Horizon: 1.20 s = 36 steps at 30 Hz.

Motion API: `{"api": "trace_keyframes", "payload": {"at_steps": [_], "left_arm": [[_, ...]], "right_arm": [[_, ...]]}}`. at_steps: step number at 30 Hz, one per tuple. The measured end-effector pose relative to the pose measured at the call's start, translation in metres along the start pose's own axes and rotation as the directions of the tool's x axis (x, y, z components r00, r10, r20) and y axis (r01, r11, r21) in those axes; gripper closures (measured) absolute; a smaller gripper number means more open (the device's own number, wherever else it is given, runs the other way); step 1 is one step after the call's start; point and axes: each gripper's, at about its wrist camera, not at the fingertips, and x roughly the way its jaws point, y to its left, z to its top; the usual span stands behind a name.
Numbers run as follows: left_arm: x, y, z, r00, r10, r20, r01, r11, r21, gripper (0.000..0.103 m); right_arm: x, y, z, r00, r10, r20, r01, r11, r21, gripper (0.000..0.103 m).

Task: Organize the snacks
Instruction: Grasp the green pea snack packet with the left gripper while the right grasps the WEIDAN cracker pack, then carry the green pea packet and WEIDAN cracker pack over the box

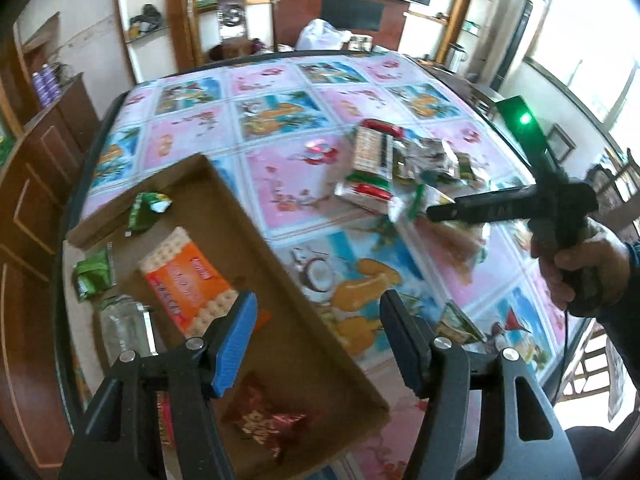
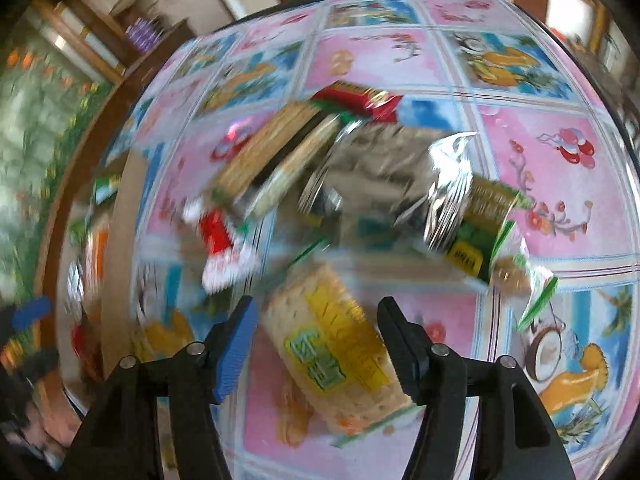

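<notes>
Between the right gripper's [image 2: 316, 344] wide-open, empty jaws lies a yellow-labelled cracker packet [image 2: 336, 356] on the patterned tablecloth [image 2: 560, 152]. Closing squarely across its width should hold it. Left gripper [image 1: 318, 344], open and empty, hovers over the brown cardboard tray [image 1: 280, 344].

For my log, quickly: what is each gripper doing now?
Left gripper: open, holding nothing.
Right gripper: open around the yellow cracker pack, not closed.

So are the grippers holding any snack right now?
No. The left gripper is open above the cardboard box, empty. The right gripper is open too, with the yellow cracker pack between its fingers, not yet pinched.
</notes>
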Motion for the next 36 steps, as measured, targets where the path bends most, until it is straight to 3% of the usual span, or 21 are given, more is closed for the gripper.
{"api": "trace_keyframes", "payload": {"at_steps": [4, 6, 11, 15, 24, 30, 34, 36], "left_arm": [[0.007, -0.018, -0.001, 0.997, -0.072, -0.04, 0.075, 0.995, 0.066, 0.036], [0.011, -0.032, -0.004, 0.992, -0.107, -0.061, 0.113, 0.986, 0.119, 0.035], [0.023, -0.063, -0.013, 0.977, -0.164, -0.136, 0.193, 0.953, 0.234, 0.032], [0.034, -0.085, -0.02, 0.971, -0.153, -0.183, 0.206, 0.927, 0.315, 0.031], [0.069, -0.106, -0.024, 0.964, -0.078, -0.255, 0.171, 0.914, 0.369, 0.032], [0.089, -0.109, -0.024, 0.954, -0.056, -0.293, 0.161, 0.923, 0.349, 0.056], [0.088, -0.114, -0.026, 0.963, -0.031, -0.267, 0.131, 0.922, 0.365, 0.059], [0.086, -0.112, -0.025, 0.97, -0.023, -0.242, 0.109, 0.932, 0.347, 0.069]], "right_arm": [[-0.001, 0.012, -0.018, 0.997, -0.077, 0.016, 0.078, 0.995, -0.066, 0.034], [-0.002, 0.015, -0.024, 0.992, -0.123, 0.018, 0.124, 0.988, -0.087, 0.048], [-0.015, 0.006, -0.048, 0.985, -0.172, 0.006, 0.173, 0.984, -0.034, 0.053], [-0.029, -0.007, -0.075, 0.983, -0.181, 0.007, 0.181, 0.982, 0.055, 0.053], [-0.051, -0.018, -0.12, 0.985, -0.169, 0.021, 0.164, 0.975, 0.152, 0.052], [-0.055, -0.016, -0.131, 0.984, -0.174, 0.028, 0.167, 0.972, 0.164, 0.052], [-0.055, -0.01, -0.134, 0.981, -0.19, 0.024, 0.185, 0.971, 0.149, 0.052], [-0.055, -0.006, -0.135, 0.982, -0.186, 0.024, 0.181, 0.973, 0.144, 0.052]]}}
